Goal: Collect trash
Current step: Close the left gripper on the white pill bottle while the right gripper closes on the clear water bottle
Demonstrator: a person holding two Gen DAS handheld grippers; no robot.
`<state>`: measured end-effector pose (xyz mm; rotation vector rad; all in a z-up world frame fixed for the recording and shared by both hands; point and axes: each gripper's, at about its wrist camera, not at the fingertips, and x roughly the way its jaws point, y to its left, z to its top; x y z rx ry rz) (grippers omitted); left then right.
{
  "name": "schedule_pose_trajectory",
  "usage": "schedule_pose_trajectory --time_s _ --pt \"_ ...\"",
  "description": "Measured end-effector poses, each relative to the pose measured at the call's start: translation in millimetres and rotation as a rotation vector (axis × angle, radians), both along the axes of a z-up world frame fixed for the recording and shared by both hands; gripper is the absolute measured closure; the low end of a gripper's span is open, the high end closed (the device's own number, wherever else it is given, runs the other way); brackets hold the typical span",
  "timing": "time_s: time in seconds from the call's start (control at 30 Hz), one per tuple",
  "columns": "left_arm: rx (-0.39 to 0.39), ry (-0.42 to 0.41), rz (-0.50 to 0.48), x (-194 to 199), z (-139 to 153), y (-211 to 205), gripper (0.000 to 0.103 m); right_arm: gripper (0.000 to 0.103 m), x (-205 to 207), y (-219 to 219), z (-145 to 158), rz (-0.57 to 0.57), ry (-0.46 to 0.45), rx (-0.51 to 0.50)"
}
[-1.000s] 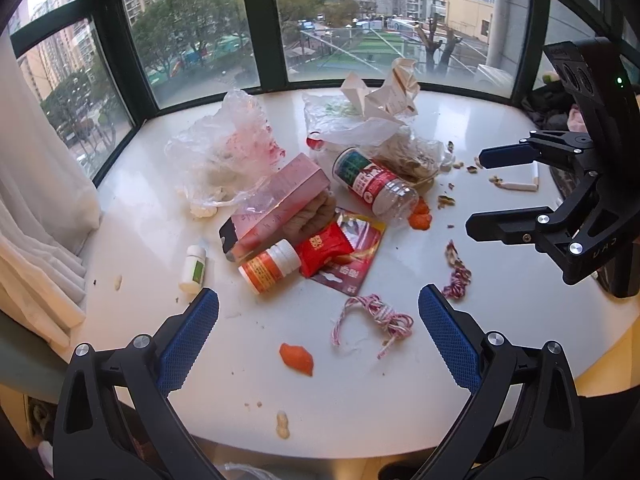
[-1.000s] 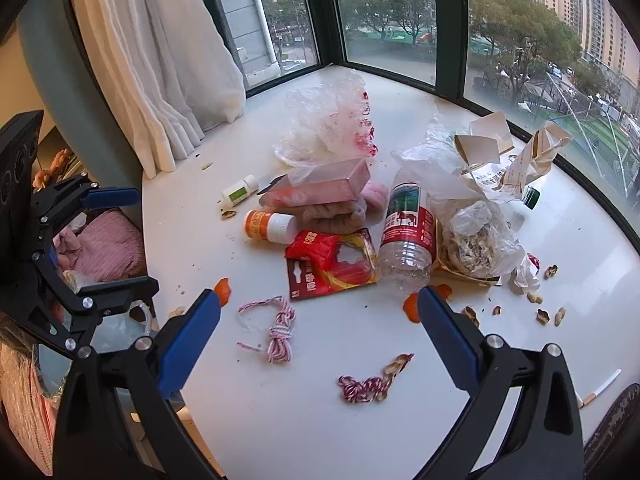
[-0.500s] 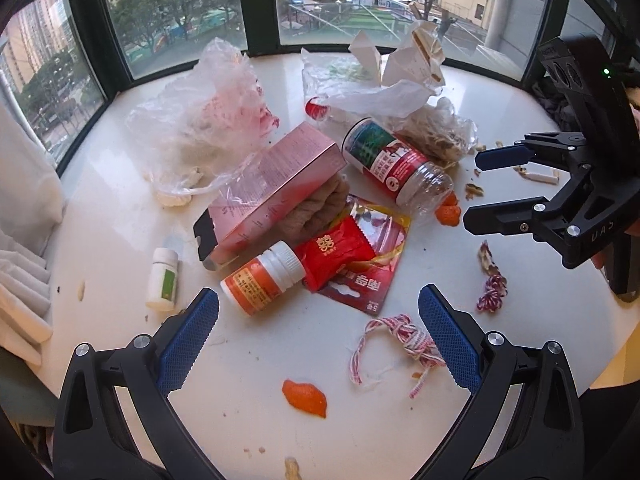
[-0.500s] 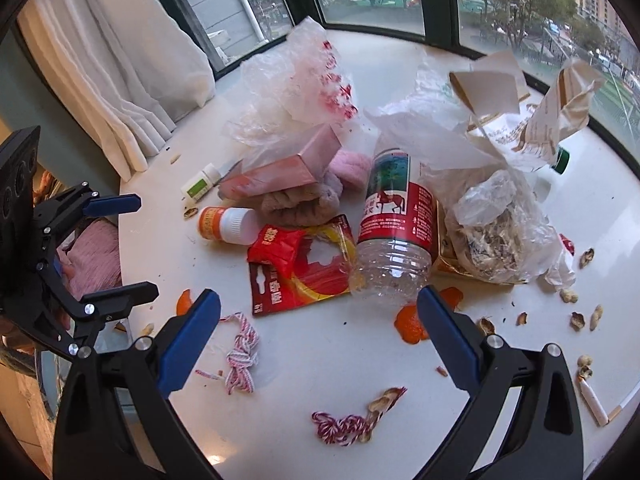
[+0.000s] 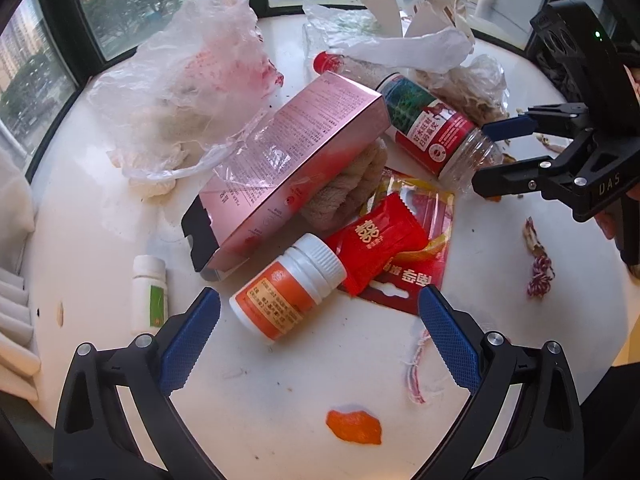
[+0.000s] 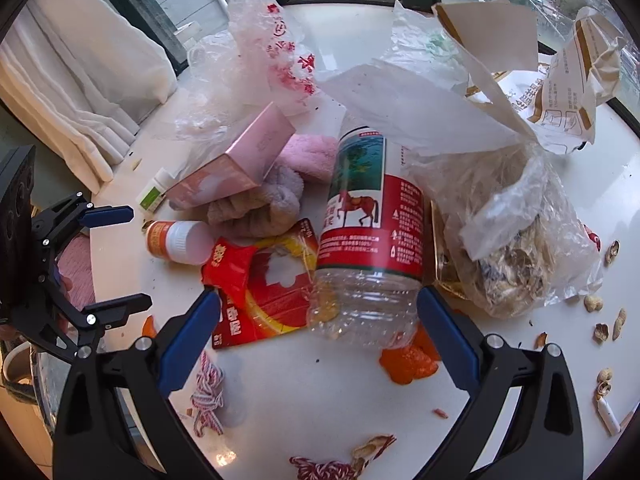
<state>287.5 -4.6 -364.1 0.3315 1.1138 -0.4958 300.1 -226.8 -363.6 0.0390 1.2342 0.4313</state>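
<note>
Trash lies heaped on a white round table (image 5: 280,408). My left gripper (image 5: 318,336) is open, its fingertips just short of an orange pill bottle (image 5: 288,294) with a white cap. My right gripper (image 6: 318,336) is open with the base of a clear plastic bottle (image 6: 370,240) between its fingertips; the bottle also shows in the left wrist view (image 5: 434,132). A pink box (image 5: 288,168), a red packet (image 5: 378,240), a towel (image 6: 256,204) and a white plastic bag (image 5: 188,80) lie close by. Each gripper shows in the other's view: the right (image 5: 492,152), the left (image 6: 120,256).
A small white bottle (image 5: 149,292), orange peel (image 5: 352,426), red-white string (image 6: 208,396), peanut shells (image 6: 600,320), a cigarette (image 6: 608,416) and a bag of scraps (image 6: 516,240) litter the table. Torn paper bags (image 6: 560,80) lie at the back. Windows and a curtain (image 6: 80,92) ring the table.
Both grippers have moved forward toward the pile, the left up to the orange pill bottle and the right around the clear bottle's base. Both stay open.
</note>
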Motion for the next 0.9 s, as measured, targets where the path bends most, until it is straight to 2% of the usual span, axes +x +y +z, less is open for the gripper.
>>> schedule_pose_trajectory --time_s 0.27,0.33,0.5,0.77,0.8,0.83,0.87,0.9 --pt "0.014 0.047 -0.084 15.3 -25.5 -1.6 0.031 0.007 15.6 3.2 -11.7 -0.024 0.006 -0.027" --pt "0.005 0.058 -0.09 18.2 -29.1 -0.4 0.033 0.008 20.0 4.4 -13.9 -0.03 0.01 -0.025" --pt "0.018 0.085 -0.107 19.6 -43.9 1.2 0.037 0.027 30.0 7.7 -19.8 -0.029 0.017 -0.039" --pt "-0.012 0.084 -0.083 26.0 -47.5 2.6 0.04 0.027 45.7 10.6 -25.3 -0.048 0.033 -0.041" --pt "-0.01 0.084 -0.08 26.1 -47.6 2.2 0.05 0.028 46.9 11.6 -26.6 -0.046 0.034 -0.042" --pt "-0.004 0.079 -0.079 26.6 -48.0 2.1 0.054 0.03 48.1 12.0 -29.2 -0.046 0.04 -0.047" --pt "-0.007 0.076 -0.076 31.1 -47.4 4.0 0.063 0.038 49.1 10.9 -31.2 -0.048 0.045 -0.041" --pt "-0.01 0.077 -0.069 33.0 -47.3 4.9 0.063 0.038 49.7 10.8 -31.3 -0.051 0.044 -0.035"
